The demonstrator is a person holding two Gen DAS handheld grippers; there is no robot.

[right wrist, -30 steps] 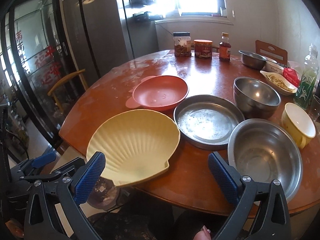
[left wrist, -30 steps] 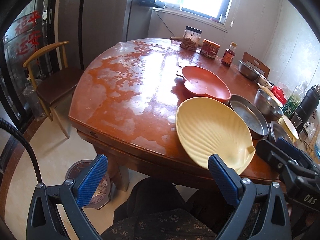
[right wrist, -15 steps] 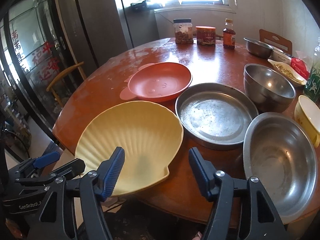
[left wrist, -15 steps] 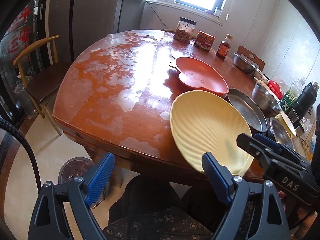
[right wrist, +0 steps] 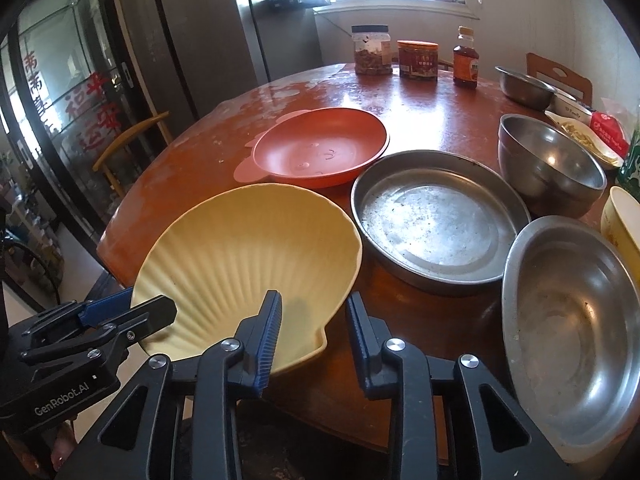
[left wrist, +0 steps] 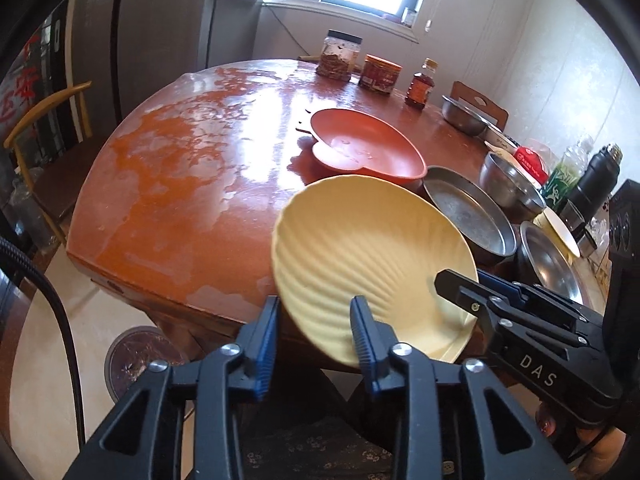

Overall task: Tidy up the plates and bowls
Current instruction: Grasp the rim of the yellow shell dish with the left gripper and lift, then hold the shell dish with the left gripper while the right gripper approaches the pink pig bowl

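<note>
A yellow shell-shaped plate (left wrist: 360,248) sits at the near edge of the round wooden table (left wrist: 180,168), overhanging it; it also shows in the right wrist view (right wrist: 248,256). My left gripper (left wrist: 314,320) has its two fingers on either side of the plate's near left rim, narrowed but still apart. My right gripper (right wrist: 312,320) straddles the plate's near right rim the same way. Behind the plate lie an orange plate (right wrist: 320,148), a flat steel pan (right wrist: 436,216) and steel bowls (right wrist: 572,292).
A deeper steel bowl (right wrist: 548,160), a yellow cup (right wrist: 620,220), jars (right wrist: 372,50) and a sauce bottle (right wrist: 466,58) stand farther back. A wooden chair (left wrist: 44,132) is at the left. A bin (left wrist: 136,356) sits on the floor under the table edge.
Both grippers moved forward to the yellow plate's near rim and narrowed from wide open to a small gap around it.
</note>
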